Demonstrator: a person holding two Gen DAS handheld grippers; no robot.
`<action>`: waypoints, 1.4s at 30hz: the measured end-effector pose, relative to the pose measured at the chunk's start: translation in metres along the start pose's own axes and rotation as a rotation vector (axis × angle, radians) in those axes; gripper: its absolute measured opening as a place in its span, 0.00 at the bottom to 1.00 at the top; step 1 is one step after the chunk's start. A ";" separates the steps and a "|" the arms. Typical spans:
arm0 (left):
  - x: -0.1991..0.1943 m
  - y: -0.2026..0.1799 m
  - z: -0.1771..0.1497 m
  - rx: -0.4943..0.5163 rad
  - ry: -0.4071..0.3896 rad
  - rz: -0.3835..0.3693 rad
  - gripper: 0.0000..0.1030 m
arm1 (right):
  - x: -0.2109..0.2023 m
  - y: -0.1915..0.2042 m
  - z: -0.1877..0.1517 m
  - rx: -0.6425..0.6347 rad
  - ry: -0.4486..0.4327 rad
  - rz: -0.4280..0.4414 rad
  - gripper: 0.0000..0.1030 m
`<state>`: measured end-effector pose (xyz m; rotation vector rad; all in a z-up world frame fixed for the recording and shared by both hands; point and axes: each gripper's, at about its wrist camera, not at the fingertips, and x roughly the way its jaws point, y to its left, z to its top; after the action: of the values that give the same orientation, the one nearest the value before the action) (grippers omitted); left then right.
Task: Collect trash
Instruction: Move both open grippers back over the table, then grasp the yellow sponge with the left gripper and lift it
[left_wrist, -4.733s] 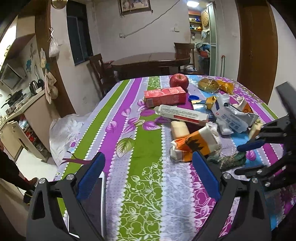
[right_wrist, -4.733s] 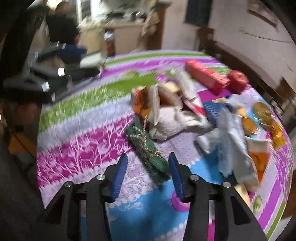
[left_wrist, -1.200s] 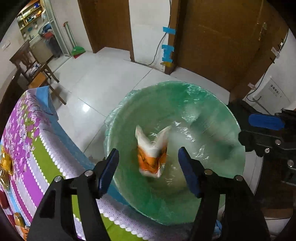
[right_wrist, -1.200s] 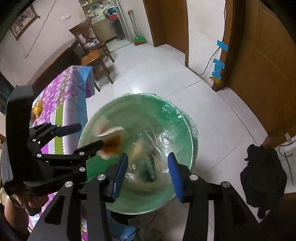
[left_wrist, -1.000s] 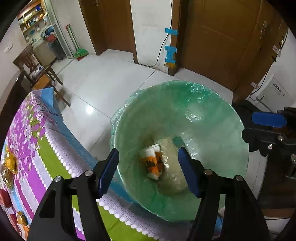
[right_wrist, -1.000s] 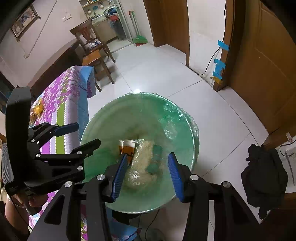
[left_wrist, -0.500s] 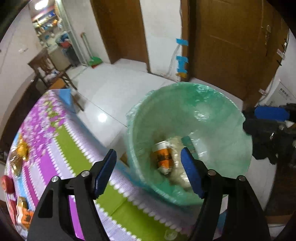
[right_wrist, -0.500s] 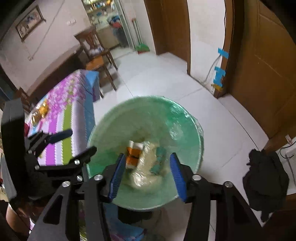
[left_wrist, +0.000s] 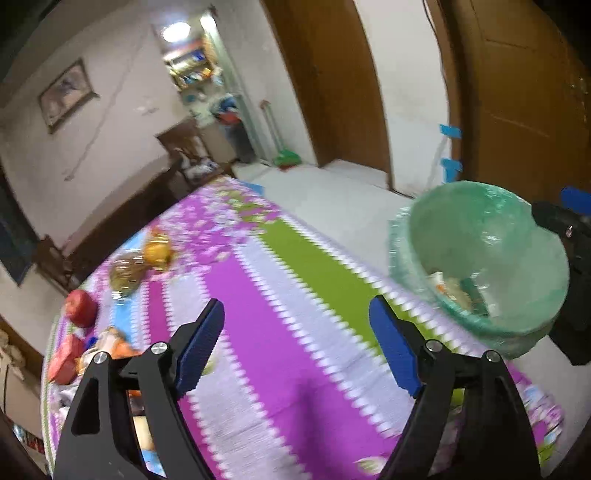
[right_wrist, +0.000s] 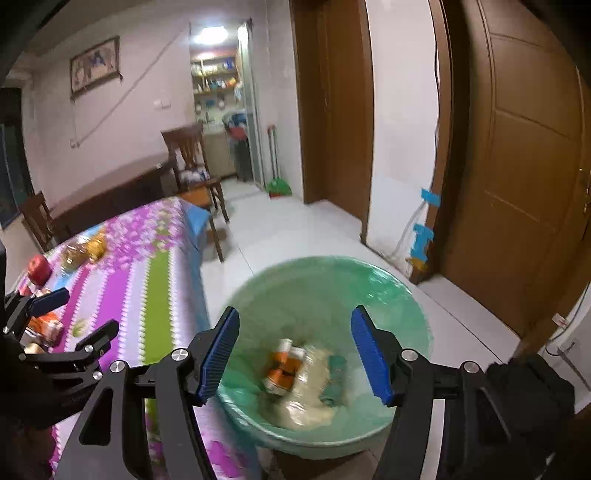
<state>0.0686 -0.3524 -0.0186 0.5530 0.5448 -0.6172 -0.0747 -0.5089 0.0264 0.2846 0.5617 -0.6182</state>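
Observation:
A bin lined with a green bag (right_wrist: 325, 291) stands on the floor beside the table; it also shows in the left wrist view (left_wrist: 476, 229). Inside lie an orange-and-white wrapper (right_wrist: 282, 365), a pale bag and a green piece. My right gripper (right_wrist: 295, 354) is open and empty above the bin. My left gripper (left_wrist: 295, 343) is open and empty over the striped tablecloth (left_wrist: 280, 280). More trash (left_wrist: 107, 345) lies at the table's far left, near a red carton (left_wrist: 64, 358) and a red apple (left_wrist: 81, 308).
Wrapped snacks (left_wrist: 142, 262) lie on the table beyond the apple. A wooden chair (right_wrist: 192, 166) and dark table stand behind. Brown doors (right_wrist: 517, 166) line the right wall. A dark garment (right_wrist: 524, 398) lies on the floor by the bin.
Both grippers dropped their trash into the bin. The left gripper has since swung left, away from the bin and over the table; the right has tilted up but stays over the bin.

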 end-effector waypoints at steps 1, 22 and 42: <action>-0.004 0.004 -0.003 -0.004 -0.013 0.014 0.77 | -0.006 0.009 0.000 -0.008 -0.023 0.008 0.63; -0.065 0.134 -0.078 -0.273 -0.086 0.215 0.81 | -0.050 0.148 -0.014 -0.125 -0.166 0.177 0.68; -0.093 0.308 -0.206 -0.599 0.068 0.286 0.81 | -0.051 0.326 -0.070 -0.388 0.034 0.628 0.62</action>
<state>0.1453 0.0222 -0.0138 0.0790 0.6650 -0.1443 0.0633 -0.2016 0.0269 0.0923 0.5741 0.1062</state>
